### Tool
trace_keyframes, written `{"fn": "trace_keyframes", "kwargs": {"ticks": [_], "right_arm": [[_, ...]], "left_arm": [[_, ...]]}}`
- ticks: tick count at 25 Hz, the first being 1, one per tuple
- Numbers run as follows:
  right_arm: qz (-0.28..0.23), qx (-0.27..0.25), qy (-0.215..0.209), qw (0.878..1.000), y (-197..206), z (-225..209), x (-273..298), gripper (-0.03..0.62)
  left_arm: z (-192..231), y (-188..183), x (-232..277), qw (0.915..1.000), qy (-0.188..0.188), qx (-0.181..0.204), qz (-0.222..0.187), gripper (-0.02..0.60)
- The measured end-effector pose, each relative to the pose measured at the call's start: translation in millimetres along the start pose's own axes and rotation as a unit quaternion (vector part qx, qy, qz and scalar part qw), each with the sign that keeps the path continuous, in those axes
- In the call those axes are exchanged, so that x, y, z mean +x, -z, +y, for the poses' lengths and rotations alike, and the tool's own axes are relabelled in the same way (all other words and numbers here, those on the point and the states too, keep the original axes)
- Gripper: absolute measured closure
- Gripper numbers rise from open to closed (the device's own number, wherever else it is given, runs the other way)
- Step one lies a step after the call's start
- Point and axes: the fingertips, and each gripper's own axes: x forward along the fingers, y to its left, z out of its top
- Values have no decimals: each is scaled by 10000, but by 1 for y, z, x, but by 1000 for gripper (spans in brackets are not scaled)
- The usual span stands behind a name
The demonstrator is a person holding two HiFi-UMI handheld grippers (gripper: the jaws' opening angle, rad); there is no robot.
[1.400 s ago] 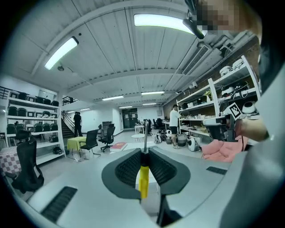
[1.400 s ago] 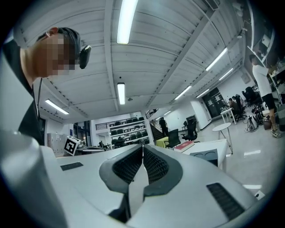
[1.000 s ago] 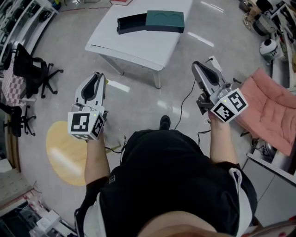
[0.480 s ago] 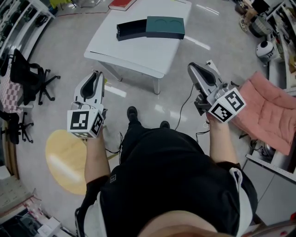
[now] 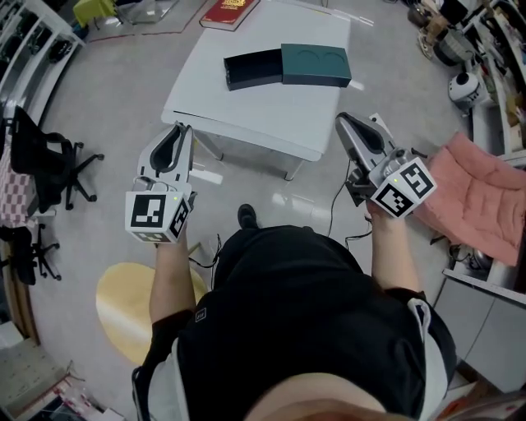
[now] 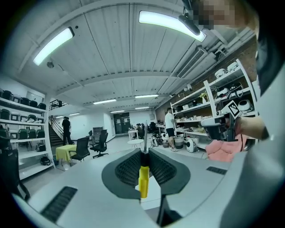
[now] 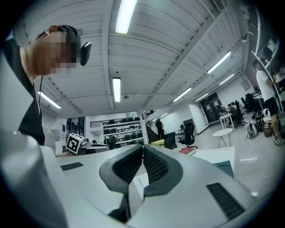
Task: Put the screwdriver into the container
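Before the white table (image 5: 246,111), the left gripper (image 5: 180,136) is clamping the yellow-handled screwdriver (image 6: 143,180).
Seemingly for carrying to the green container (image 5: 289,67); the right gripper (image 5: 346,125) is idling, jaws together, empty.

A white table (image 5: 271,115) stood on a glossy grey floor (image 5: 123,82), with a red book (image 5: 233,11) at its far left corner. A black office chair (image 5: 49,164) stood well off to the left. A round yellow top (image 5: 119,304) sat low nearby, and a pink cushion (image 5: 481,201) lay at the right.
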Motion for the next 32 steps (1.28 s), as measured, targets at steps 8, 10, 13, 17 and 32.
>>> {"fn": "trace_keyframes", "kwargs": {"ticks": [8, 10, 13, 17, 32], "right_arm": [[87, -64, 178, 9998, 11, 29, 87, 562], [103, -50, 269, 9996, 13, 34, 102, 562], [133, -27, 388, 9992, 19, 40, 119, 562], [204, 4, 577, 9981, 24, 37, 127, 562], [-29, 185, 917, 9956, 17, -52, 127, 562]], "left_arm": [[71, 21, 20, 9988, 469, -104, -68, 517], [88, 26, 22, 9983, 550, -167, -89, 517], [108, 31, 28, 9976, 663, -188, -113, 517], [121, 35, 42, 9963, 822, -223, -106, 517], [104, 32, 147, 9923, 1220, -65, 181, 517]]}}
